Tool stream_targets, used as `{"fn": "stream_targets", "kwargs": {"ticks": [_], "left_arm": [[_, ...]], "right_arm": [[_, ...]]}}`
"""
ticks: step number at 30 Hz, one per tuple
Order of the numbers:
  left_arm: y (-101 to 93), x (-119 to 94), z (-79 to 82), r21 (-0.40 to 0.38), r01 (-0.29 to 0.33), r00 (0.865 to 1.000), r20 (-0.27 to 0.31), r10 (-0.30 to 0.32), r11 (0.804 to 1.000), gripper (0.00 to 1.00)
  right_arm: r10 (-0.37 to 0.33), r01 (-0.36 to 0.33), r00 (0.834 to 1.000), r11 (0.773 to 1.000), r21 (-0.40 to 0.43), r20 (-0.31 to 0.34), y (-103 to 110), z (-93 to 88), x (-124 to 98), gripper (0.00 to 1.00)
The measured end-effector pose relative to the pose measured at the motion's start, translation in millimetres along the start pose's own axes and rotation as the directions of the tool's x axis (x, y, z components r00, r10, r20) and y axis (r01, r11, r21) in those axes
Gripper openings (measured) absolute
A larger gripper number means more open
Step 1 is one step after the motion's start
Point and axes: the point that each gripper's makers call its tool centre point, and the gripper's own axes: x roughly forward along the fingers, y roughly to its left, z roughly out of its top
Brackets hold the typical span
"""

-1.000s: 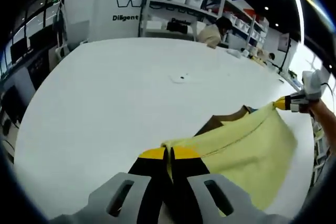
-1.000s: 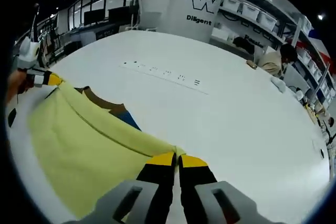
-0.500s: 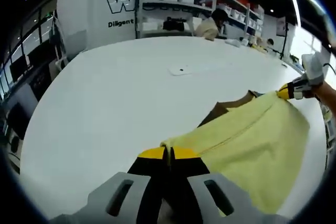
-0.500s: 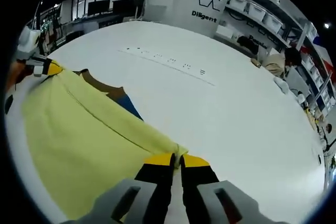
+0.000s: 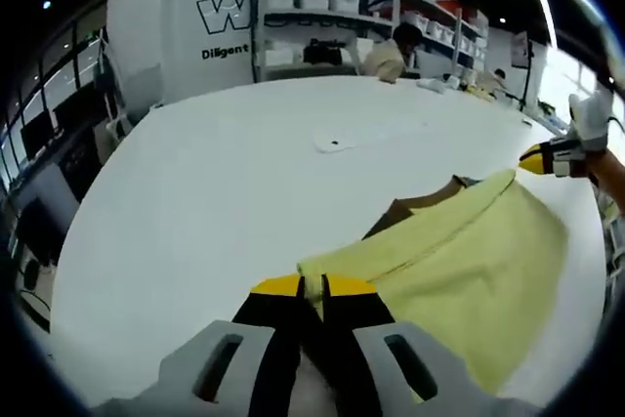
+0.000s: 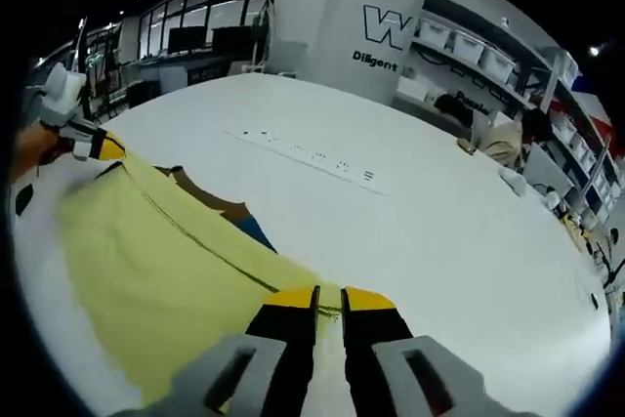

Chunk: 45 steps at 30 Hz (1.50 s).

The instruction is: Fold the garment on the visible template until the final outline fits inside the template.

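so the yellow garment (image 5: 459,261) is stretched out between the two grippers on a big white table (image 5: 225,183), one gripper at each end of the same edge. the left gripper (image 5: 311,290) has its jaws basically pinched together with the yellow fabric edge coming up right at the tips, so i'd say it's clamped on one corner. in the right gripper view the right gripper (image 6: 329,298) looks much the same, but there's a thin slit between the jaws with the fabric edge running into it; it reads as holding the cloth to me, though how tight i can't tell.

the thing that matters for the next move: the held edge is the long axis, running straight from one set of jaws to the other. from the left gripper the cloth heads off up and to the right, ending at the other gripper's yellow tips by the person's hand (image 5: 604,158). the rest of the garment drapes down on the near side of that line, toward the person.

just past the held edge, on the far side, there's a brown patch (image 6: 210,199) and a bit of blue (image 6: 256,231) peeking out. could be the template or part of the garment, can't tell.

my guess is the fold goes across that long axis, so both grippers need to travel together, neither one's really closer.
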Motion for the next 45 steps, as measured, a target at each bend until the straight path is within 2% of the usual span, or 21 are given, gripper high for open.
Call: {"fn": "stream_targets", "kwargs": {"ticks": [5, 7, 8, 9, 11, 12, 13, 14, 16, 17, 19, 20, 26, 30, 34, 37, 45], "left_arm": [[-6.3, -12, 4.1, 0.018, -0.016, 1.0, 0.026, 0.016, 1.0, 0.0], [-18.3, -10, 5.7, 0.011, 0.019, 0.999, 0.037, -0.02, 1.0, 0.0], [-22.0, -10, 6.4, 0.014, 0.021, 0.999, 0.043, -0.022, 1.0, 0.0], [-27.7, -7, 6.5, 0.053, 0.029, 0.998, 0.048, -0.032, 0.998, 0.0], [-29.8, -2, 0.0, 0.074, 0.029, 0.999, 0.023, -0.031, 0.997, 0.0], [-29.8, 2, -10.5, 0.045, 0.036, 0.999, -0.025, -0.034, 0.998, 0.0], [-29.7, 4, -15.7, 0.021, 0.034, 0.998, -0.047, -0.033, 0.999, 0.0], [-28.6, 6, -13.2, 0.031, 0.034, 0.999, -0.025, -0.033, 0.999, 0.0], [-25.8, 10, -21.0, 0.052, 0.023, 0.998, -0.053, -0.02, 0.998, 0.0], [-22.7, 12, -26.3, 0.054, 0.017, 0.997, -0.073, -0.013, 0.998, 0.0], [-17.6, 17, -28.5, 0.051, 0.007, 0.997, -0.077, -0.003, 0.999, 0.0], [-16.0, 18, -23.8, 0.042, 0.009, 0.998, -0.056, -0.007, 0.999, 0.0], [-12.7, 24, -18.9, 0.05, -0.004, 0.998, -0.061, 0.007, 0.999, 0.0], [-10.1, 28, -7.4, 0.043, -0.012, 1.0, -0.028, 0.013, 0.999, 0.0], [-5.6, 32, 0.6, 0.035, -0.019, 1.0, -0.019, 0.02, 0.999, 0.0], [1.2, 36, 11.7, 0.027, -0.041, 0.999, 0.014, 0.041, 0.999, 0.0], [5.0, 48, 9.0, 0.042, -0.061, 0.998, -0.009, 0.061, 0.997, 0.0]], "right_arm": [[0.023, -0.023, 1.0, 1.0, 0.007, 0.004, 9, -3.7, -2, 0.0], [0.051, -0.05, 0.997, 0.999, 0.011, -0.064, 15, -20.9, 5, 0.0], [0.055, -0.054, 0.997, 0.998, 0.018, -0.062, 16, -23.0, 7, 0.0], [0.059, -0.058, 0.996, 0.998, 0.024, -0.064, 18, -26.2, 10, 0.0], [0.06, -0.059, 0.995, 0.998, 0.016, -0.076, 19, -30.8, 16, 0.0], [0.063, -0.062, 0.995, 0.998, 0.017, -0.082, 19, -32.7, 19, 0.0], [0.066, -0.064, 0.994, 0.998, 0.021, -0.089, 20, -34.0, 19, 0.0], [0.064, -0.063, 0.993, 0.998, 0.014, -0.095, 21, -36.7, 21, 0.0], [0.064, -0.064, 0.992, 0.998, 0.002, -0.109, 22, -42.0, 23, 0.0], [0.061, -0.062, 0.993, 0.998, -0.002, -0.101, 22, -41.7, 23, 0.0], [0.057, -0.057, 0.994, 0.998, 0.006, -0.092, 21, -40.0, 22, 0.0], [0.056, -0.056, 0.994, 0.998, 0.007, -0.091, 21, -39.9, 22, 0.0], [0.042, -0.041, 0.997, 0.999, 0.007, -0.069, 20, -36.0, 27, 0.0], [0.028, -0.028, 0.999, 1.0, 0.005, -0.044, 14, -26.7, 35, 0.0], [0.018, -0.018, 1.0, 1.0, 0.001, -0.016, 8, -13.1, 39, 0.0], [0.004, -0.004, 1.0, 1.0, -0.001, 0.012, 1, -3.5, 43, 0.0], [-0.009, 0.009, 1.0, 1.0, 0.006, 0.006, -4, -8.0, 53, 0.0]]}}
